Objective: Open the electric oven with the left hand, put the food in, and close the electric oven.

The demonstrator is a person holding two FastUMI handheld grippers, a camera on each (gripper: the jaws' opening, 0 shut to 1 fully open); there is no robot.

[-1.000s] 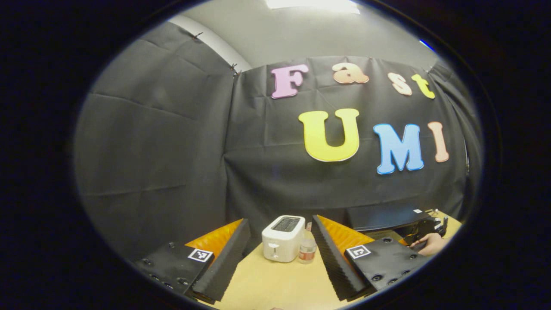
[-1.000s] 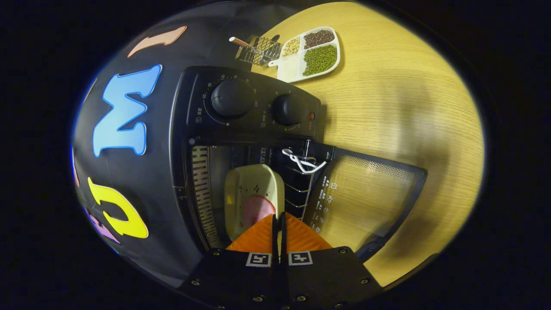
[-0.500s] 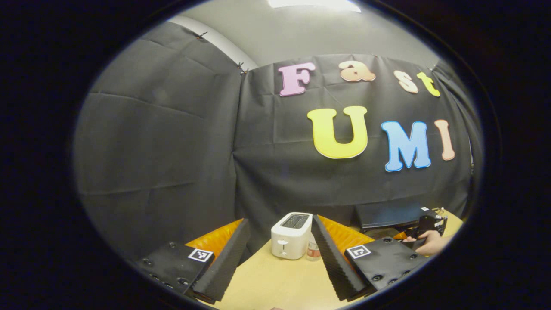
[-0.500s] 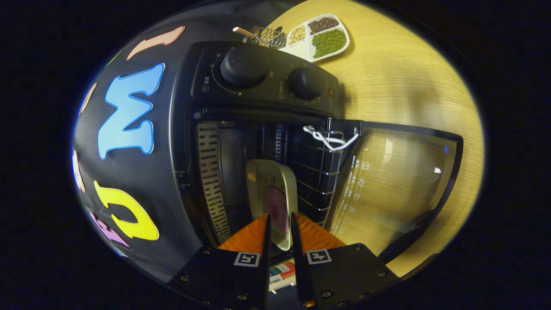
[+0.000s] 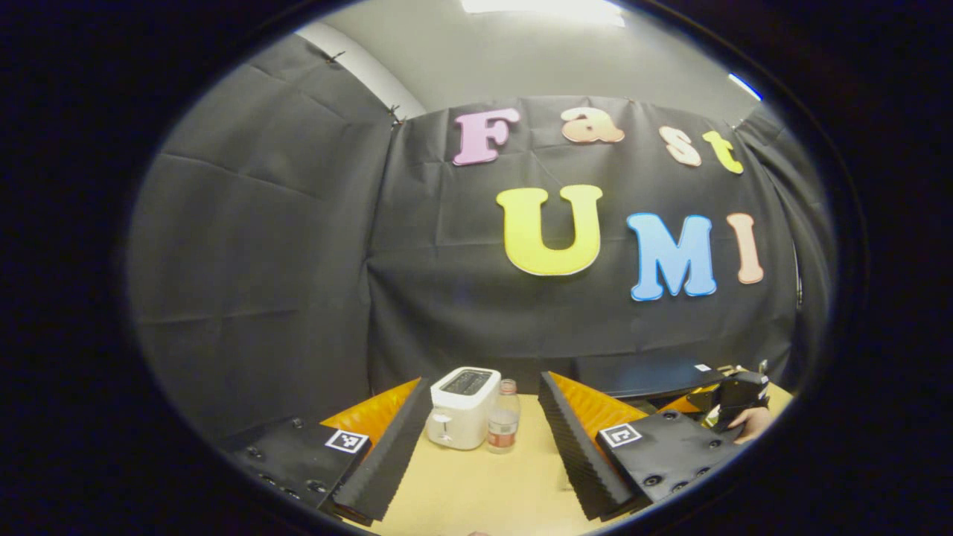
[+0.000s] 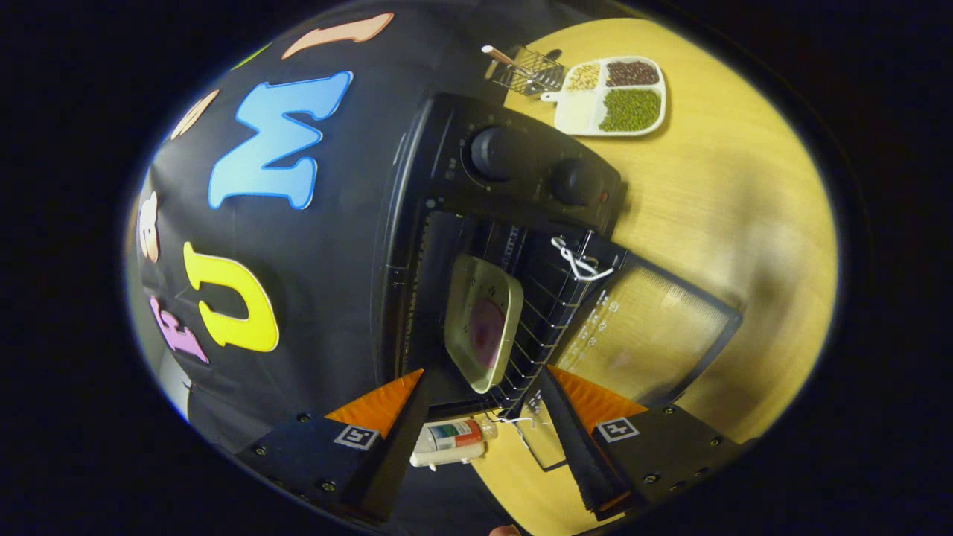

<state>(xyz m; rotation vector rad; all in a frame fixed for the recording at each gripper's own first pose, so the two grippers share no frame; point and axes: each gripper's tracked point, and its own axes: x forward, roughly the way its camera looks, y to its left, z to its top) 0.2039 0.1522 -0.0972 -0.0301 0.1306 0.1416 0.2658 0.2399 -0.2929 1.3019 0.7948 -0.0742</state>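
Observation:
The black electric oven (image 6: 521, 167) stands with its glass door (image 6: 648, 327) swung fully open, in the right gripper view. A cream plate (image 6: 484, 316) carrying a pink piece of food (image 6: 486, 327) rests on the wire rack inside the oven. My right gripper (image 6: 484, 380) is open just outside the oven mouth, its fingers spread either side of the plate's near edge and apart from it. My left gripper (image 5: 485, 381) is open and holds nothing, over the wooden table (image 5: 484, 484) and facing the booth wall. The oven's top (image 5: 648, 376) shows at its right.
A white toaster (image 5: 461, 408) and a small bottle (image 5: 504, 426) stand ahead of the left gripper. A hand (image 5: 752, 424) holds the other gripper by the oven. Beyond the oven lie a divided tray of beans (image 6: 614, 97) and a wire basket (image 6: 528, 71). A bottle (image 6: 450, 434) is near the right fingers.
My right gripper has opened, let go of the plate and drawn back from the oven. The plate now sits on the rack. The left gripper has only shifted slightly.

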